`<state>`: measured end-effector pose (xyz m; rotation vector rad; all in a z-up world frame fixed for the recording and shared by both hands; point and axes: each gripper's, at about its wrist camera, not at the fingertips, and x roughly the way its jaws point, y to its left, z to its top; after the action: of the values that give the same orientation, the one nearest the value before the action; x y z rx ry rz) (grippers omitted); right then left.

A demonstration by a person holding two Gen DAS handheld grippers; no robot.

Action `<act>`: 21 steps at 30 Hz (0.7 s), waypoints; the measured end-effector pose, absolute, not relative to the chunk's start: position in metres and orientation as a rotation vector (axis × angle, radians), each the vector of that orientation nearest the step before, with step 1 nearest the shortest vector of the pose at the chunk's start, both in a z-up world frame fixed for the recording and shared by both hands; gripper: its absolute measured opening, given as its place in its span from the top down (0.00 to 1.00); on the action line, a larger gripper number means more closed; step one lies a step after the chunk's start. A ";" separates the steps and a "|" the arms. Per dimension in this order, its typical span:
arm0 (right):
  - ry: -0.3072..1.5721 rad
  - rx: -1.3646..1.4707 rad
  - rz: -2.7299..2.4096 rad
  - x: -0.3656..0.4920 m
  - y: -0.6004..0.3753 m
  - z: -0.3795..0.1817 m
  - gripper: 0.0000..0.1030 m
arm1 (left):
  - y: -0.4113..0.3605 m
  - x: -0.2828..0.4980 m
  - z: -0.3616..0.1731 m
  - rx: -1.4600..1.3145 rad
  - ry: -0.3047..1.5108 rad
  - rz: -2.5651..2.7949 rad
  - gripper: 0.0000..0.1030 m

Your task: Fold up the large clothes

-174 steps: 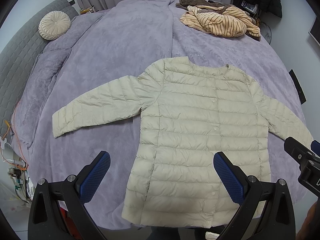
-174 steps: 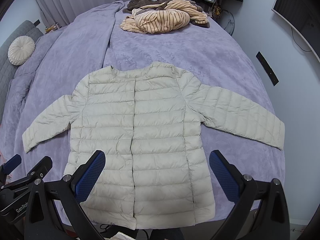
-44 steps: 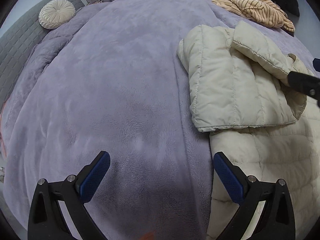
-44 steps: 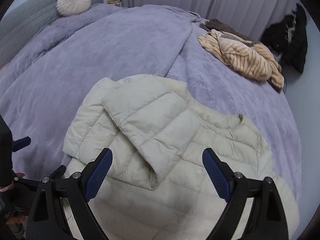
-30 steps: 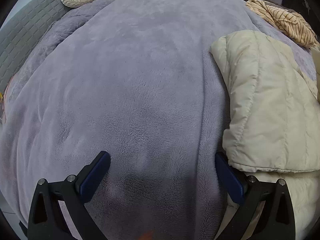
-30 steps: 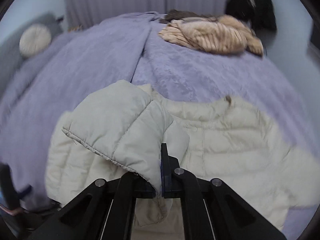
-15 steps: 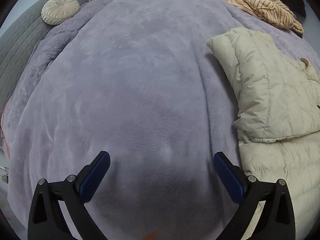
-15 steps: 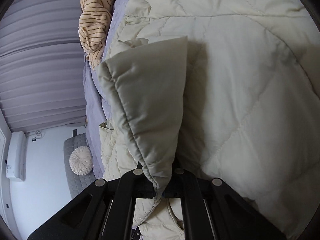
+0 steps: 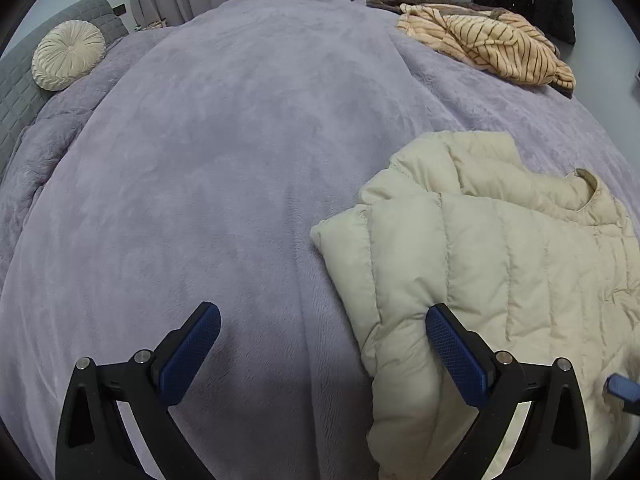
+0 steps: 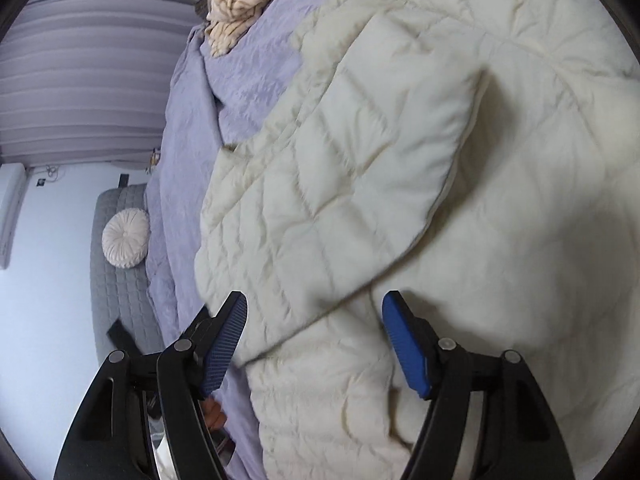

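R gripper (image 10: 314,336): jaws just opened, nothing pinched, sleeve (image 10: 340,184) let go. Laid across jacket (image 10: 520,240) chest to narrow it for fold. L gripper (image 9: 320,354): spread wide, empty, over blanket (image 9: 240,160) by jacket's folded edge, prob. lining up next grab. Jacket flat on bed, right of L view, collar (image 9: 588,184) toward striped garment (image 9: 480,44), long axis collar-hem.

Soft, even indoor light filled both views. The bedspread (image 9: 248,152) darkened with shadow toward six o'clock. Fisheye bending curved every edge into black corners. The jacket (image 10: 520,240) looked slightly blurred and overexposed around three o'clock.
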<state>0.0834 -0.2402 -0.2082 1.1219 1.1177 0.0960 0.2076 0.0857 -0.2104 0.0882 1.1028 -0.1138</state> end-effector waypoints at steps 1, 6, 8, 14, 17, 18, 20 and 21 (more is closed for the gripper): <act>1.131 1.122 0.124 0.085 -0.230 -0.210 0.29 | 0.082 0.214 -0.217 0.099 1.113 -0.110 0.00; 1.136 1.094 0.105 0.115 -0.206 -0.235 0.59 | 0.080 0.223 -0.227 0.162 1.120 -0.113 0.00; 1.147 1.109 0.036 0.113 -0.213 -0.248 0.78 | 0.084 0.228 -0.228 0.156 1.139 -0.129 0.00; 1.154 0.994 0.207 0.103 -0.174 -0.219 0.70 | 0.091 0.245 -0.222 0.101 1.214 -0.198 0.00; 1.205 0.916 0.351 0.103 -0.119 -0.214 0.70 | 0.087 0.250 -0.221 0.129 1.230 -0.216 0.00; 1.223 0.918 0.365 0.106 -0.102 -0.220 0.72 | 0.085 0.252 -0.221 0.142 1.235 -0.220 0.00; 1.240 0.978 0.357 0.109 -0.082 -0.239 0.82 | 0.084 0.256 -0.221 0.146 1.251 -0.231 0.00; 1.239 1.022 0.333 0.113 -0.077 -0.248 0.86 | 0.085 0.258 -0.222 0.132 1.265 -0.237 0.00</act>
<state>0.1133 -0.0766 -0.2483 1.0218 1.2395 0.3330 0.2582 0.0851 -0.2223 0.1321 1.2651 -0.2375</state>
